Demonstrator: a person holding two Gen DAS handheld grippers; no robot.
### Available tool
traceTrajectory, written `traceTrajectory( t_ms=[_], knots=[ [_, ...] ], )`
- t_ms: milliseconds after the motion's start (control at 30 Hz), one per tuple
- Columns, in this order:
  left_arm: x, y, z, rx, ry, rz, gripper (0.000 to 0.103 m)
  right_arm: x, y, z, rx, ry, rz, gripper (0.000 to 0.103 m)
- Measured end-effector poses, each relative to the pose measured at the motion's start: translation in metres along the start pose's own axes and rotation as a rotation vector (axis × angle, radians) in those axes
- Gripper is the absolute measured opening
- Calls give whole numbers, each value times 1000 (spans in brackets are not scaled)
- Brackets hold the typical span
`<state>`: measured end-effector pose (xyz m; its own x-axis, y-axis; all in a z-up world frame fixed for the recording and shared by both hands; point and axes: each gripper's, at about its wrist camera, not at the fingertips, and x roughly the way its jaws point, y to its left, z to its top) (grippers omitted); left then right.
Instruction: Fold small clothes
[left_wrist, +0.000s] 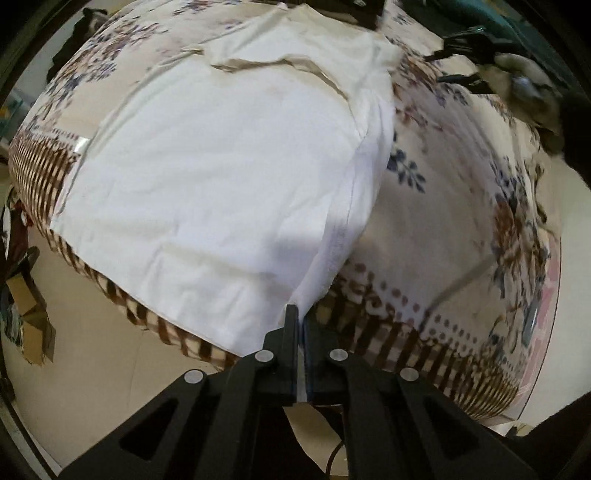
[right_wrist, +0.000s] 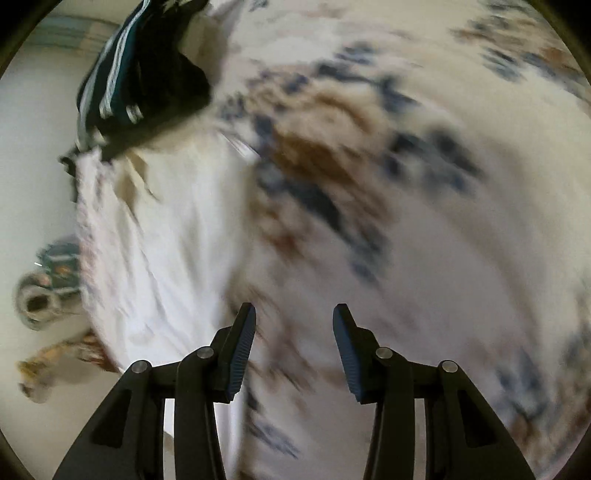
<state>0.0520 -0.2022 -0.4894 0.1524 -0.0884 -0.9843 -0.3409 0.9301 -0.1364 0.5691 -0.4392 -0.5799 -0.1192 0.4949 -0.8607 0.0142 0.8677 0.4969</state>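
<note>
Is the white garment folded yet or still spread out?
Mostly spread: white garment lies flat across the floral bedcover, only its right edge lifted, pinched by the left hand-held gripper.

Floral bedspread (left_wrist: 454, 206) with brown striped border; cardboard box (left_wrist: 31, 317) on floor beside bed.

Your left view is fairly sharp and evenly lit, the white shirt (left_wrist: 229, 177) nearly glaring — your right view smears the floral blanket (right_wrist: 369, 184) with motion blur; both bow at the edges.
</note>
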Motion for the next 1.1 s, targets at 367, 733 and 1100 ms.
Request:
traceTrajectory(
  t_ms=[367,733,1100],
  knots=[
    [-33,37,22,-60,-52,-31,1,56,53,56,72,4,13,2],
    [-57,183,72,-195,-138,-27,1,5,211,70,-69,-116,-117,2],
    [31,316,98,-347,-33,-64,1,131,358,88,-171,-94,-354,2]
  ],
)
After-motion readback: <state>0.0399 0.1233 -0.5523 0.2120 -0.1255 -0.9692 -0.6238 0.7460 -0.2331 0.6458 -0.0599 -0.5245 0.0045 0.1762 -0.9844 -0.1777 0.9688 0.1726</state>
